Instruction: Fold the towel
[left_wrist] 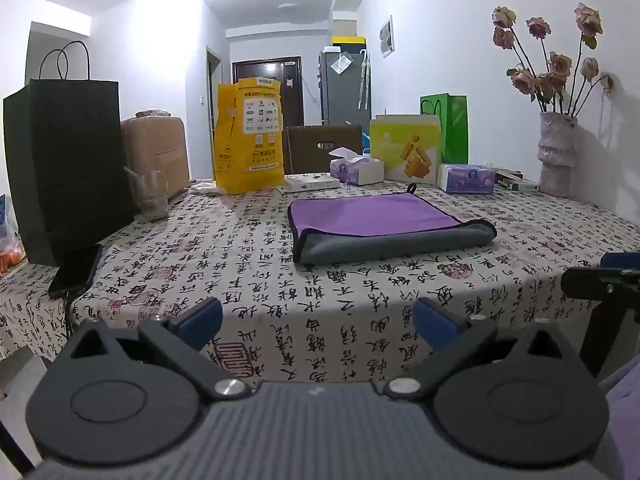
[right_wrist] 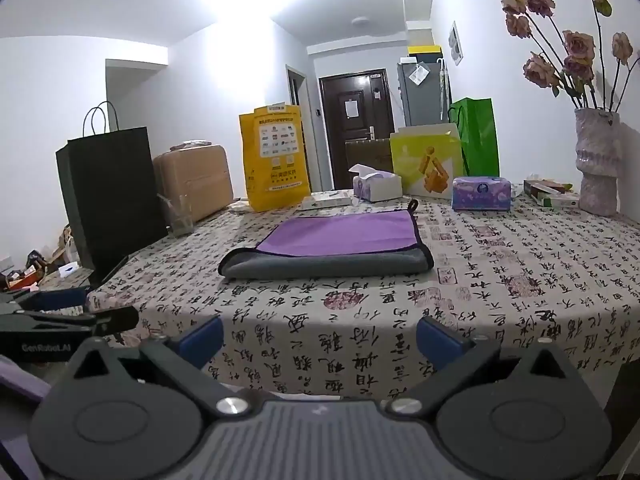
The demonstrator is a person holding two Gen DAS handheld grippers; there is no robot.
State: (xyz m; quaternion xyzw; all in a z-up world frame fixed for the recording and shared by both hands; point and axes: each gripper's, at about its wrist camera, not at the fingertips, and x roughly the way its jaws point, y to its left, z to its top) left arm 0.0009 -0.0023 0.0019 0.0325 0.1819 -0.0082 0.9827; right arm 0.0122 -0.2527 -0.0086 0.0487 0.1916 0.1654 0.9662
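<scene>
Left gripper (left_wrist: 316, 322): blue-padded fingers (left_wrist: 200, 320) spread wide apart, nothing between them, held at the near edge of the table (left_wrist: 240, 272), which carries a cream cloth printed with black calligraphy. Right gripper (right_wrist: 320, 336): blue-padded fingers (right_wrist: 440, 340) likewise spread apart, nothing held, also at the near edge.

Task item: purple microfibre towel with grey underside and dark trim (left_wrist: 380, 224), lying flat on the table, folded over so the grey layer shows along the near edge. In the left wrist view it lies at 1 o'clock ahead of the fingers, well apart from them; in the right wrist view the same towel (right_wrist: 332, 246) lies at 12 o'clock, again well apart. A dark hanging loop sits at its far right corner.

Surroundings, left wrist view: tall black paper bag with handles (left_wrist: 68, 168) at 10 o'clock, a dark flat phone (left_wrist: 76, 276) just in front of it, a clear drinking glass (left_wrist: 151, 196) beside the bag. A yellow printed carrier bag (left_wrist: 250, 136) stands at 11 o'clock behind the towel. Two purple tissue packs (left_wrist: 466, 178) lie beyond the towel. A pale textured vase holding dried pink roses (left_wrist: 558, 152) stands at 2 o'clock against the wall
</scene>
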